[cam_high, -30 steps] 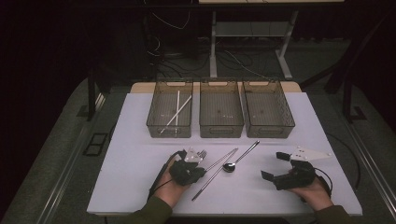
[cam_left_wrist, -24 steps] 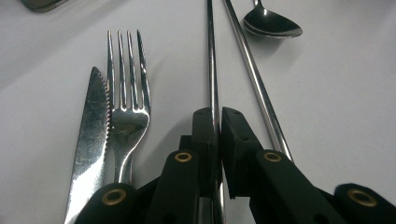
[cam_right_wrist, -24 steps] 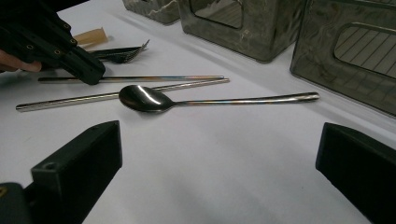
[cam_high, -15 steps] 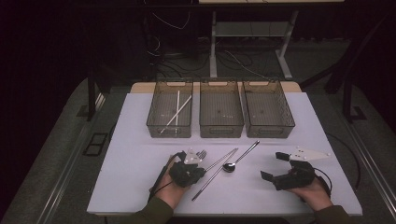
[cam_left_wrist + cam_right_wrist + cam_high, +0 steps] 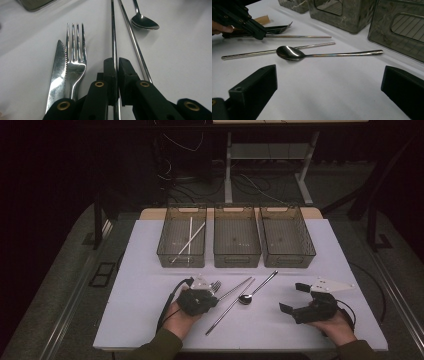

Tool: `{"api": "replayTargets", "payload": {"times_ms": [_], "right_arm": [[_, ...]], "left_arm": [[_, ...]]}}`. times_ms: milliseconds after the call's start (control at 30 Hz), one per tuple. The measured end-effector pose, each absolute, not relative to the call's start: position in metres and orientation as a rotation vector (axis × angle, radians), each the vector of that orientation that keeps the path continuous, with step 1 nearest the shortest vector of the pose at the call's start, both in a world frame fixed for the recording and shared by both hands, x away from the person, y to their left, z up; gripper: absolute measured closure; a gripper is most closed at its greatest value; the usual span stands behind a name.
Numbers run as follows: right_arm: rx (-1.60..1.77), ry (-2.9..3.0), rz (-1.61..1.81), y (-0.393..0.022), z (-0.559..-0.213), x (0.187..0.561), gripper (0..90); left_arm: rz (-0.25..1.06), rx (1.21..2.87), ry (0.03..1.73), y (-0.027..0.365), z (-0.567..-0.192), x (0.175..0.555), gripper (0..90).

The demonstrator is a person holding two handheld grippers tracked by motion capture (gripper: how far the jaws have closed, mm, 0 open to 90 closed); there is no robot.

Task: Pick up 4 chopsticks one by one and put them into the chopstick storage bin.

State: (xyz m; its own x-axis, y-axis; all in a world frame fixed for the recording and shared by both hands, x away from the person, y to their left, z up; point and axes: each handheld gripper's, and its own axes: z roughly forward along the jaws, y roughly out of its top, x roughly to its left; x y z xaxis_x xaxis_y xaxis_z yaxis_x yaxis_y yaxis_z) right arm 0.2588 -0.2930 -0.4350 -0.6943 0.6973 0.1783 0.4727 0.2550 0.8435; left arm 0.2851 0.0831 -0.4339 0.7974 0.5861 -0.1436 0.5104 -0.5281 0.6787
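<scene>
Hiding chopstick (image 5: 114,37) end: left tool (image 5: 117,65).

Your left tool (image 5: 117,75) clamps one metal chopstick (image 5: 113,37), with a fork (image 5: 75,57) and knife (image 5: 58,70) lying just left of it.

My left gripper (image 5: 212,292) lies low near the front edge of the table, left of its middle, jaws pinched almost together on a thin metal rod (image 5: 114,37), forearm coming in from the front edge. My right gripper (image 5: 295,297) rests toward the front right corner, jaws spread wide and holding nothing.
</scene>
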Motion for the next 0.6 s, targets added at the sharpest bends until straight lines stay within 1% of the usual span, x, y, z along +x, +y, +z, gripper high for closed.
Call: {"api": "replayTargets", "payload": {"times_ms": [267, 467, 600], "right_arm": [[1.094, 2.295, 1.413, -0.293, -0.435, 0.259, 0.7], [1.098, 2.294, 1.412, -0.293, -0.435, 0.259, 0.7], [1.095, 2.297, 1.41, -0.293, -0.435, 0.259, 0.8]], "left_arm": [[0.081, 2.229, 0.771, 0.086, -0.425, 0.286, 85.0], [0.102, 2.229, 0.726, 0.093, -0.413, 0.289, 85.0], [0.102, 2.21, 0.726, 0.098, -0.408, 0.291, 85.0]]}}
